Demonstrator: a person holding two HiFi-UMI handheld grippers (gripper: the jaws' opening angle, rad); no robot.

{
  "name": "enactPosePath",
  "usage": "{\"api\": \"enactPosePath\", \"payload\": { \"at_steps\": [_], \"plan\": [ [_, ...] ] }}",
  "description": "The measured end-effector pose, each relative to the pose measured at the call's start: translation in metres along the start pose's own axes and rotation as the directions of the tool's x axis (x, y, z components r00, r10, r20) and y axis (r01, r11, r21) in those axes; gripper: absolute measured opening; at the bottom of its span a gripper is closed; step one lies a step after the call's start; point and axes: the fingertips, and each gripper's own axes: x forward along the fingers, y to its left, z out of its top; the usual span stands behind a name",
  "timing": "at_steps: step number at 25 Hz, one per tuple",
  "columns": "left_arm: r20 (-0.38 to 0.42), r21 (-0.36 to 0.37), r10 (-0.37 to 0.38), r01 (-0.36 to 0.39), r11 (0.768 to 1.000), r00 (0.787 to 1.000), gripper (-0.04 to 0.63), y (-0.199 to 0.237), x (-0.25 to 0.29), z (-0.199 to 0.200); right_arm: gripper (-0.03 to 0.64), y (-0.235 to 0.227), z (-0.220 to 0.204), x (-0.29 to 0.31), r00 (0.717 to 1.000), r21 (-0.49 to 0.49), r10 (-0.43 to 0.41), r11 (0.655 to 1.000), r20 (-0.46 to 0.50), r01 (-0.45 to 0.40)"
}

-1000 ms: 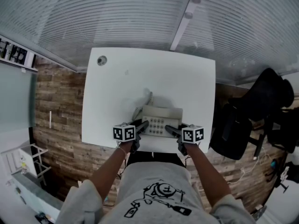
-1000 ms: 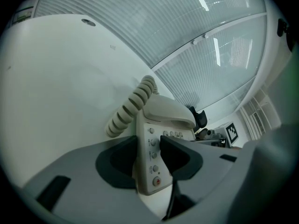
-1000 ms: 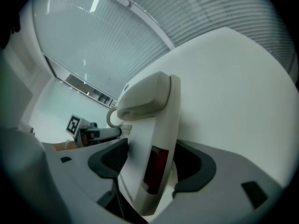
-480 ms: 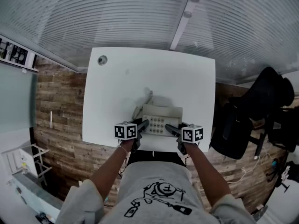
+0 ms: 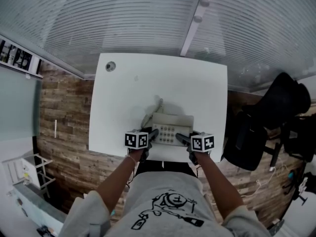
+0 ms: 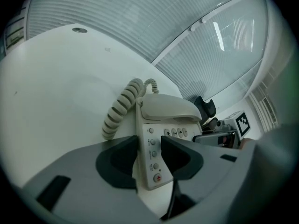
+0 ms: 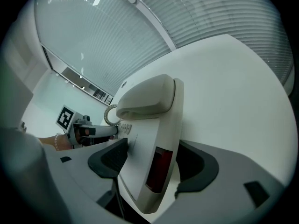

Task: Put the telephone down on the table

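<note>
White table (image 5: 123, 98), plank floor (image 5: 59, 147)

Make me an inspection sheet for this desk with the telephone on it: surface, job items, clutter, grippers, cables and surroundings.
Surface: white table, with a round grommet at its far left corner.
Job's things: telephone appears to rest near the front edge, handset on its cradle.
Clutter: nothing seen.
Grippers: left gripper jaws have just been opening, telephone's left edge between them; right gripper closed on the telephone's right edge.
Cables: coiled cord lies on the table beside the telephone.
Surroundings: black office chair, wood-plank floor, slatted blinds.
</note>
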Motion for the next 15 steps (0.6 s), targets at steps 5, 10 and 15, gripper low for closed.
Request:
{"api": "enactPosePath", "payload": {
  "at_steps": [5,10,15],
  "plan": [
    [-0.012,0.023,0.004,-0.004,1.0,1.0,0.155,-0.003,0.0,-0.0024,0.327,-0.0035,-0.0012,-0.0033,0.999,-0.027,-0.044,0.999,-0.014,0.043],
    [-0.011,0.032,0.008,-0.007,0.999,1.0,0.155,-0.0049,0.0,-0.0033,0.337,-0.0066,-0.0013,-0.0061,0.995,-0.073,-0.1,0.993,-0.016,0.098],
    [-0.009,0.045,0.015,-0.014,0.999,1.0,0.155,-0.0057,-0.0024,-0.0004,0.342,-0.007,0.0019,-0.0068,0.991,-0.104,-0.133,0.986,-0.009,0.131]
  ]
}}
